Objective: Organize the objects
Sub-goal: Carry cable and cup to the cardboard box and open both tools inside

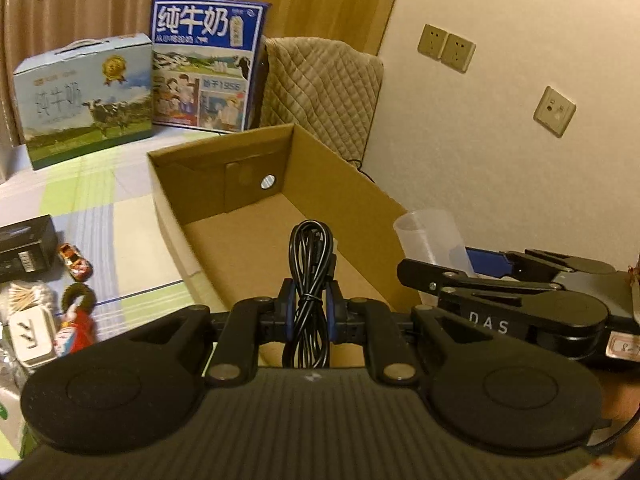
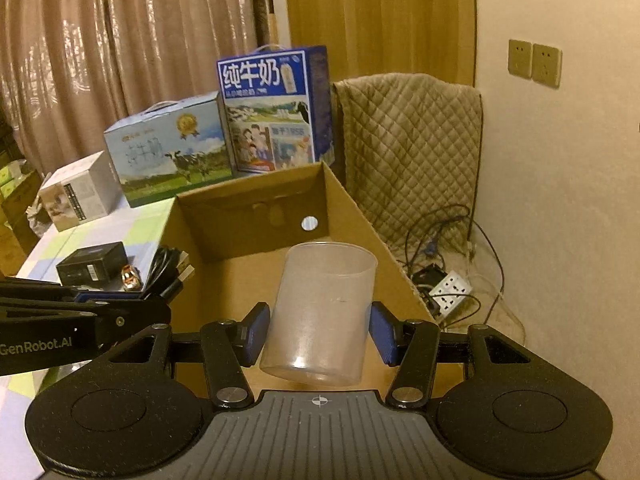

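Note:
My left gripper [image 1: 311, 300] is shut on a coiled black cable [image 1: 311, 264], held above the near end of an open cardboard box [image 1: 248, 160]. My right gripper [image 2: 318, 326] is shut on a clear plastic cup [image 2: 322, 312], its blue pads pressing both sides, over the same cardboard box [image 2: 340, 196]. In the left wrist view the cup [image 1: 430, 236] and right gripper [image 1: 476, 266] show at the right, beside the box's wall. In the right wrist view the left gripper [image 2: 132, 298] with the cable [image 2: 170, 270] shows at the left.
Two milk cartons [image 1: 88, 100] [image 1: 206, 64] stand behind the box on a checked tablecloth [image 1: 120, 216]. A black box [image 1: 24, 248], toy car [image 1: 76, 262], cotton swabs [image 1: 28, 296] and small toys lie at the left. A quilted chair [image 2: 412, 152] and floor cables with a power strip [image 2: 450, 288] are at the right.

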The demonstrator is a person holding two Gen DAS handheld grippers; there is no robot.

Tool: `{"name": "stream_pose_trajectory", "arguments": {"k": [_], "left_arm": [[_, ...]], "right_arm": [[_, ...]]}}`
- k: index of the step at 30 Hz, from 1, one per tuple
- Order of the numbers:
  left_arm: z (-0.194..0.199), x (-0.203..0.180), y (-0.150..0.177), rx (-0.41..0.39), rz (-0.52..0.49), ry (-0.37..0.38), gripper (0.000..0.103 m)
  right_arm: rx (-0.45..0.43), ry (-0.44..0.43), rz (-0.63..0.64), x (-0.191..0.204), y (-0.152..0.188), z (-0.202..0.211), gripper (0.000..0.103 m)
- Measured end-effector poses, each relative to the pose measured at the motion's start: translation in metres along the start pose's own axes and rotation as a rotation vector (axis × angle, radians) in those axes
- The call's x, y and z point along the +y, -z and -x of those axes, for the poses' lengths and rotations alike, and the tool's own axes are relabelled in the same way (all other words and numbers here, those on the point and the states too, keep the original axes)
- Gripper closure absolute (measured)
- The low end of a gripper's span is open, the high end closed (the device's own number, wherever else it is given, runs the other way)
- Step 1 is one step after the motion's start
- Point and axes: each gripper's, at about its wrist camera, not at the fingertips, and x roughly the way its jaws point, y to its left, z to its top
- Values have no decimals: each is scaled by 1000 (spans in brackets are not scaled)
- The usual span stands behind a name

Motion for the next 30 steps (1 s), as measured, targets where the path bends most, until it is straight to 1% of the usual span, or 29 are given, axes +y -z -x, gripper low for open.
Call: {"name": "stream_pose_trajectory", "arguments": {"k": [1,2,3,4,11,15,16,17,19,20,23,28,30], "left_arm": [[-4,0,0,2,8,-5,89],[-4,2,-1,-3,18,-18,76],[-4,2,0,-10,21,-27,70],[-4,4,0,-19,21,-30,69],[5,17,4,-27,27,-73,69],[10,21,6,-28,35,-81,69],[10,21,7,-28,36,-83,69],[11,21,7,-29,35,-84,69],[15,21,7,-32,34,-88,69],[17,22,8,-33,34,-89,67],[24,25,9,-36,41,-89,59],[45,31,11,-57,48,-111,52],[55,34,13,-66,53,-118,51]], "right_arm": [[2,-1,-2,-2,0,-2,52],[3,-1,-5,-3,1,-3,52],[4,-3,-6,-4,1,-4,52],[6,-5,-6,-5,2,-5,52],[21,-29,-18,-4,7,-10,52],[23,-42,-25,-2,6,-10,52],[20,-59,-35,-2,5,-11,52],[21,-86,-48,-3,5,-12,50],[24,-104,-76,-7,3,-12,38],[11,-101,-89,-8,2,-9,31],[-12,-90,-97,-7,-2,0,29],[-32,-87,-85,3,-9,21,29],[-44,-87,-76,11,-12,32,29]]}}
